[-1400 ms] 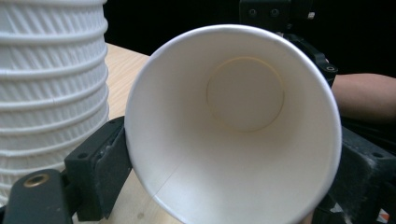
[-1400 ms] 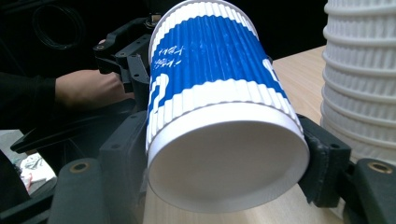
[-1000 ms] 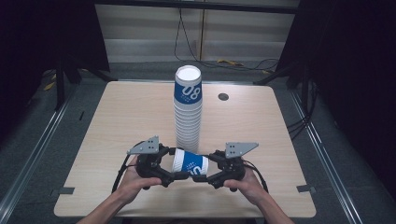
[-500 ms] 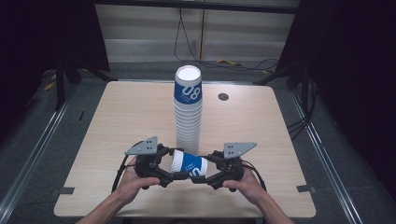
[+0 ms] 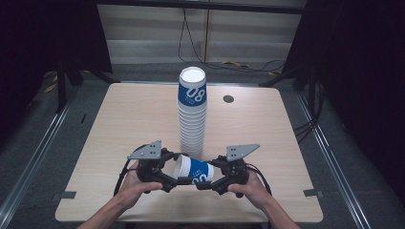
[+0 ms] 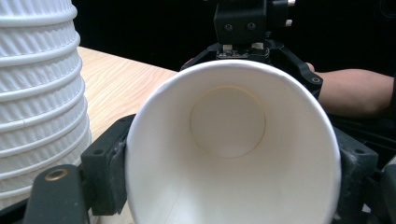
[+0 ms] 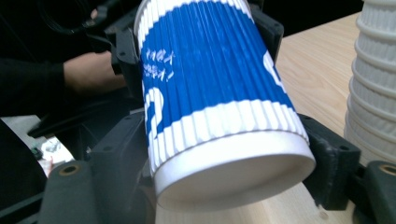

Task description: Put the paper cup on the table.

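Note:
A blue and white ribbed paper cup point(image 5: 193, 170) lies on its side in the air between my two grippers, near the table's front edge. My left gripper point(image 5: 179, 171) is shut on its rim end; in the left gripper view the cup's open mouth point(image 6: 229, 154) sits pressed between both jaws. My right gripper point(image 5: 206, 177) stands at the base end. Its jaws have just been opening, and in the right gripper view the cup's base point(image 7: 233, 163) sits between them without a clear squeeze. A tall stack of the same cups point(image 5: 192, 114) stands upright just behind.
The wooden table point(image 5: 119, 119) has bare surface left and right of the stack. A small dark round disc point(image 5: 228, 98) sits at the back right. The stack rises close beside the held cup point(image 6: 37, 93) point(image 7: 373, 93). Dark floor and rails surround the table.

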